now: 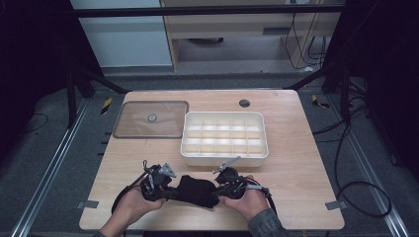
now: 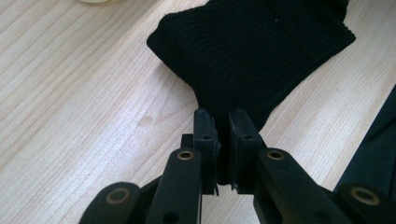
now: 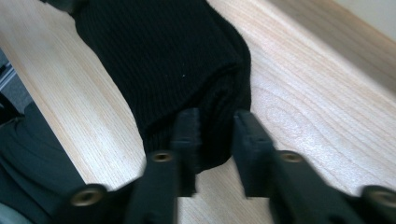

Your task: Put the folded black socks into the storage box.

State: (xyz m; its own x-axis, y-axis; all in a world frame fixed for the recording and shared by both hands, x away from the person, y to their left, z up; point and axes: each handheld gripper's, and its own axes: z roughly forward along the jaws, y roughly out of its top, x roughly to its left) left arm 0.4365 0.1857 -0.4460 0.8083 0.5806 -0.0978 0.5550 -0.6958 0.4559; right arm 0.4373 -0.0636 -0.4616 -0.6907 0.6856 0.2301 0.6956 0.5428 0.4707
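Black knitted sock (image 1: 196, 190) lies bunched on the table's (image 1: 296, 168) near edge, pinched at one end by the left gripper (image 2: 223, 133) and bracketed by the right gripper's (image 3: 217, 140) narrowed jaws, so handling looks barely begun, with the divided tray (image 1: 225, 157) empty.

Black knit cloth (image 3: 163, 60) cut off by top edge; jaws blurred.

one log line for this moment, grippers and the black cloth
left gripper: shut on black cloth | right gripper: fingers around cloth's other end | cloth: on table | tray: empty
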